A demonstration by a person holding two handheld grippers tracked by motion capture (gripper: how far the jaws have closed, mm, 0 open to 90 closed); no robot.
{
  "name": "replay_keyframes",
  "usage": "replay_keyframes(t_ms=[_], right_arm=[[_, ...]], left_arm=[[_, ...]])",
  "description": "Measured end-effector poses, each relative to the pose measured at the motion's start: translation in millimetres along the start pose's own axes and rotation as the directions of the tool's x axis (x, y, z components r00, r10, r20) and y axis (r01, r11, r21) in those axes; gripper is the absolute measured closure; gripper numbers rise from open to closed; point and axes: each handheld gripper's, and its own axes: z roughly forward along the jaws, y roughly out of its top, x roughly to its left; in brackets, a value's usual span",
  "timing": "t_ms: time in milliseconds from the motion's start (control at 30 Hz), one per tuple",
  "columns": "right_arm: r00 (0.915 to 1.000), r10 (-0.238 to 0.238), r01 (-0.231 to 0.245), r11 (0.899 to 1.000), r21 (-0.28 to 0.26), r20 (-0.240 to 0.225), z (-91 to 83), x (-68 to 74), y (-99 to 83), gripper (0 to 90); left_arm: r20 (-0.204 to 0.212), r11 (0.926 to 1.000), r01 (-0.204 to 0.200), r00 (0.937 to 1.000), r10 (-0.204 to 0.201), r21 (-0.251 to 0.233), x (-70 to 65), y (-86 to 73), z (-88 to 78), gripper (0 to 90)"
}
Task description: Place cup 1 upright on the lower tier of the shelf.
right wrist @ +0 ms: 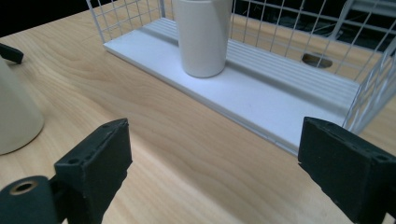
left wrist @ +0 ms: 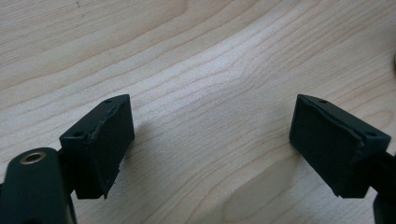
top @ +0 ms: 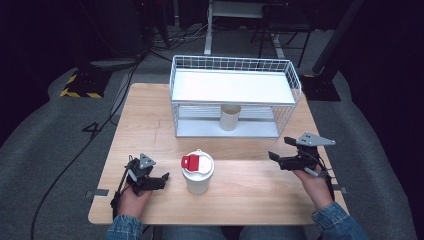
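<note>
A white cup with a red and white lid point(top: 197, 172) stands on the wooden table point(top: 150, 120), near its front middle. My left gripper point(top: 159, 181) rests low just left of that cup, its jaws apart over bare wood point(left wrist: 212, 100) with nothing between them. My right gripper point(top: 280, 148) hovers at the right, open and empty, pointing toward the wire rack point(top: 295, 82). In the right gripper view point(right wrist: 215, 123) its jaws frame the rack's lower shelf point(right wrist: 261, 93), where a cream cup point(right wrist: 203, 35) stands upright. The lidded cup's side point(right wrist: 14, 121) shows at the left edge.
The white wire rack has a solid upper shelf point(top: 230, 85) and sits at the table's back middle. The cream cup point(top: 230, 117) stands under that shelf. Cables point(top: 90, 135) run over the grey floor at the left.
</note>
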Motion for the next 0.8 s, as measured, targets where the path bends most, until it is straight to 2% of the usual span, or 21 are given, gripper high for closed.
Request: replay_keyframes(t_ms=[133, 333, 433, 600, 700, 800], right_arm=[[0.9999, 0.004, -0.004, 1.000, 0.018, 0.013, -8.8, -0.9, -9.3, 10.5], [0.9994, 0.036, -0.035, 0.998, 0.058, -0.001, -20.5, -3.5, -23.5, 10.5], [0.9988, 0.048, -0.048, 0.997, 0.057, 0.000, -25.9, -4.7, -30.7, 10.4], [0.9977, 0.064, -0.065, 0.995, 0.079, 0.022, -32.8, -7.3, -41.8, 10.5], [0.9951, 0.094, -0.096, 0.992, 0.079, 0.030, -36.7, -9.2, -50.5, 10.5], [0.9959, 0.081, -0.085, 0.991, 0.105, 0.039, -38.5, -11.0, -59.9, 10.5]], left_arm=[[-0.003, 1.0000, 0.004, 1.0000, -0.004, -0.004, -0.7, -0.6, -0.3, 14.7], [-0.004, 1.0000, -0.003, 1.0000, 0.003, 0.000, -0.4, -0.7, -0.8, 14.7], [-0.004, 1.0000, -0.003, 1.0000, 0.003, 0.000, -0.5, -0.7, -0.8, 14.7], [-0.004, 1.0000, -0.003, 1.0000, 0.003, 0.000, -0.4, -0.7, -0.8, 14.7], [-0.004, 1.0000, -0.003, 1.0000, 0.003, 0.000, -0.4, -0.7, -0.8, 14.7], [-0.004, 1.0000, -0.003, 1.0000, 0.003, 0.000, -0.4, -0.7, -0.8, 14.7]])
